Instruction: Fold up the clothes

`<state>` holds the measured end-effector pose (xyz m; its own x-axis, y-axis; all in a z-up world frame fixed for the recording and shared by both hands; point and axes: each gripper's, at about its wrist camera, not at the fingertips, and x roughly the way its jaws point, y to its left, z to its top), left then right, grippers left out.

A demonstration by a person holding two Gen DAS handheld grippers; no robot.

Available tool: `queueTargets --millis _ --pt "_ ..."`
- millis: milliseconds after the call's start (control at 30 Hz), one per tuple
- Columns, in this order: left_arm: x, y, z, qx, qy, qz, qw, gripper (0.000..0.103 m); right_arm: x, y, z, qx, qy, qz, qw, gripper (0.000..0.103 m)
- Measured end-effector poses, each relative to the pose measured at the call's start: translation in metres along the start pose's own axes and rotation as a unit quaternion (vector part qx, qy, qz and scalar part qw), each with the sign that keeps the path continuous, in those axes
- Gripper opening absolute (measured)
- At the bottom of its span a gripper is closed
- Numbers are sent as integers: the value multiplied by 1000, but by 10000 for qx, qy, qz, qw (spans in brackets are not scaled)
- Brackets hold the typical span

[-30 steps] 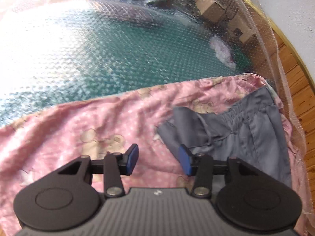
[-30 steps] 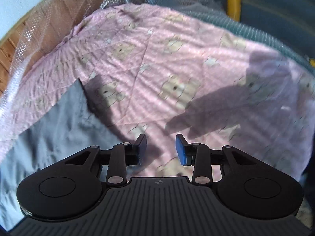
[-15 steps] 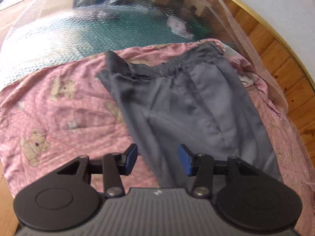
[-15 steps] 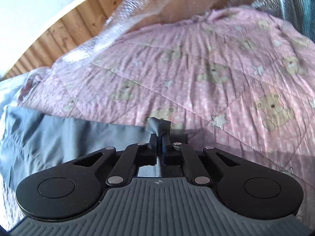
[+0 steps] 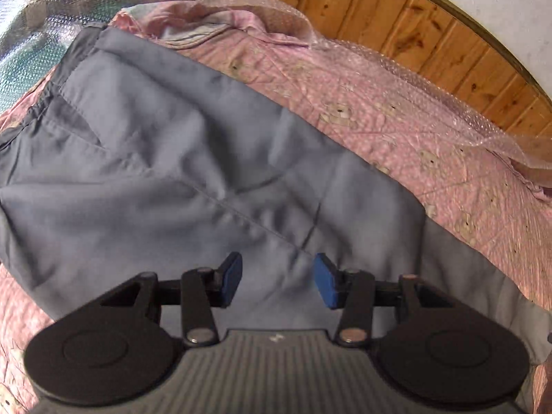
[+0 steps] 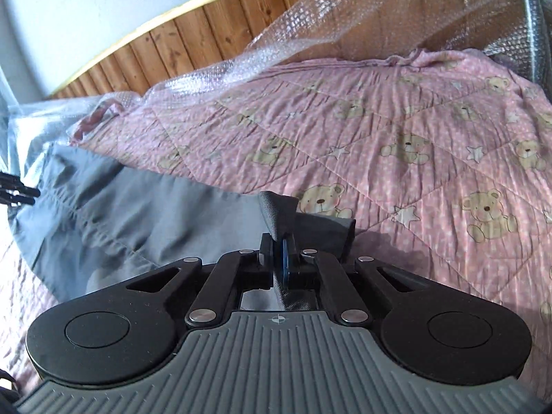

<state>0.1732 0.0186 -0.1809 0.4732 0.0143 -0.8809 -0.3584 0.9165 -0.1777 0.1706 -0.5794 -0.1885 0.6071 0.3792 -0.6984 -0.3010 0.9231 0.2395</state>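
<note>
My right claw (image 6: 282, 249) has just snapped shut on a corner of the grey trousers (image 5: 193, 172), and a peak of cloth sticks up past its pads; a second ago it hung open over bare quilt. So one end is secured and I judge the fold can start. My left claw (image 5: 276, 279) has swept across from the waistband end and now hovers partly open above the trouser leg, nothing between its pads. The trousers lie flat on a pink teddy-bear quilt (image 6: 414, 145). Bubble wrap (image 6: 310, 20) lines the far edge, below wooden wall panelling (image 5: 396, 10).
</note>
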Motion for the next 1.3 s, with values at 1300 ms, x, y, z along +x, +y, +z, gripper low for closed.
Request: queueTargets --millis 1300 --pt "32 50 -27 -387 278 958 9943 45 30 -74 13 431 158 -789 9958 0"
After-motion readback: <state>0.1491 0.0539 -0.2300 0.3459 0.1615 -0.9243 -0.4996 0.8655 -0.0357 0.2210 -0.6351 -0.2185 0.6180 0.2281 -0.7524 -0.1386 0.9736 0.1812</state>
